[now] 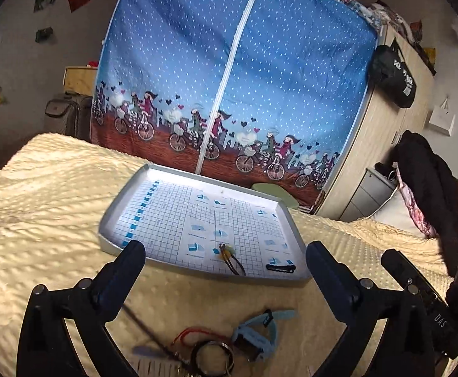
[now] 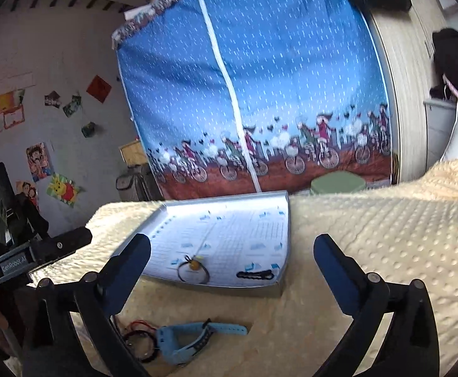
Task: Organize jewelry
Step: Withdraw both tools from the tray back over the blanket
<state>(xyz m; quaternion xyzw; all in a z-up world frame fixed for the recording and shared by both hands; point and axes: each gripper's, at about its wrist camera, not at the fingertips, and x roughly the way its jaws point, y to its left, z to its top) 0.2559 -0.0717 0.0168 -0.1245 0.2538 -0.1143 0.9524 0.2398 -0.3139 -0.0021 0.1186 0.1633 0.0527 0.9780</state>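
On the cream blanket (image 1: pixel 56 220) the blue watch (image 2: pixel 184 339) lies with its strap running left-right, near the tray (image 1: pixel 112 207) (which holds a black hair clip (image 1: pixel 280 267), also lying crosswise). Left gripper (image 1: pixel 225 251) and right gripper (image 2: pixel 232 248) hover level, jaws apart, empty. Its label possibly reads "GenRobot.AI".

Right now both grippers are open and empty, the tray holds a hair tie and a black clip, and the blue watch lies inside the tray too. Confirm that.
One error: the blue watch lies on the yellow blanket in front of the tray, as the right wrist view shows. The rest stands.
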